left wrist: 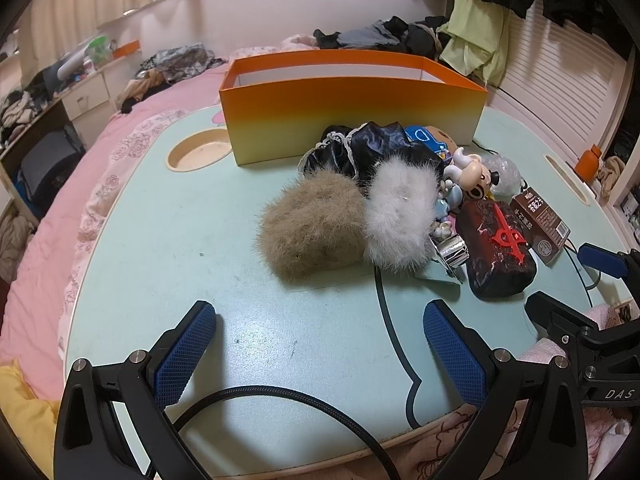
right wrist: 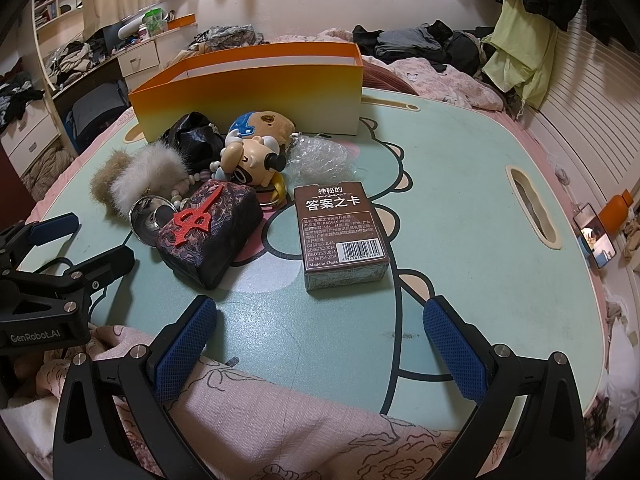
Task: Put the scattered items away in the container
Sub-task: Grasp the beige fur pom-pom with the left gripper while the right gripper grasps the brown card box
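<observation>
- Orange open-topped cardboard box stands at the far side of the pale green lap table, nothing visibly in it.
- Left gripper and right gripper hover spread apart, empty.
- Brown printed card pack lies nearest the right gripper, apart from the heap: straddle its narrow sides, then lift it clear over the box wall.
- Tan fur pom-pom suits the left gripper; pinch deep, since fur gives.

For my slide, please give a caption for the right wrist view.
Open right gripper faces brown card box before orange cardboard container.
</observation>
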`<state>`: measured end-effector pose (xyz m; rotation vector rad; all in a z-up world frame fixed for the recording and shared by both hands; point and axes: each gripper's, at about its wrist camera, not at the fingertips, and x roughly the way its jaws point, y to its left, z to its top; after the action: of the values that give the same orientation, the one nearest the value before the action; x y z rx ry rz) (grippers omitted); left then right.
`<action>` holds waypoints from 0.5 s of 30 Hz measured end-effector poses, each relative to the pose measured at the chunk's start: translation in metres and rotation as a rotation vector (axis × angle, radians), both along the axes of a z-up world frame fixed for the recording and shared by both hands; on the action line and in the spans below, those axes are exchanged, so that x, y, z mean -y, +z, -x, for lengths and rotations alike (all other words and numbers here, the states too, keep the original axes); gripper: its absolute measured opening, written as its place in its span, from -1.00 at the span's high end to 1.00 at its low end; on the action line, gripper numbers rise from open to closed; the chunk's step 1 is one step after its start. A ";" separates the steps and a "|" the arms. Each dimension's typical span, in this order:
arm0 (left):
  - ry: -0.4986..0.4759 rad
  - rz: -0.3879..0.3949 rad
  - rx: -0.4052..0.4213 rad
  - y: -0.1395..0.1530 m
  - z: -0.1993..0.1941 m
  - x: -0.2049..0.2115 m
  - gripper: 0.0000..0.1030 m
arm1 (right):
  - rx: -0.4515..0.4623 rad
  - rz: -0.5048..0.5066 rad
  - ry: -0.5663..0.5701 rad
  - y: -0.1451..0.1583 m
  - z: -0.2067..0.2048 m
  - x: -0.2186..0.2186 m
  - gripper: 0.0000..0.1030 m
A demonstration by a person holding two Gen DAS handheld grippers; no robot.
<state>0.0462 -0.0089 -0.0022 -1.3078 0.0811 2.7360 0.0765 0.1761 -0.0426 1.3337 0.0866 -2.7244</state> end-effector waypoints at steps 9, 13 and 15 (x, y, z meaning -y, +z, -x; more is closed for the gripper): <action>-0.006 -0.011 -0.001 0.002 -0.001 0.001 -1.00 | 0.000 0.000 0.000 0.000 0.000 0.000 -0.99; -0.007 -0.071 -0.085 0.020 -0.006 0.014 -1.00 | 0.002 0.003 0.003 0.000 -0.002 0.001 -0.99; 0.012 -0.101 -0.127 0.028 -0.006 0.023 -0.99 | 0.001 0.002 0.002 -0.001 -0.001 0.000 -0.99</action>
<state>0.0526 -0.0319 0.0255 -1.1127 -0.0542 2.7906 0.0778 0.1757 -0.0432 1.3340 0.0846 -2.7210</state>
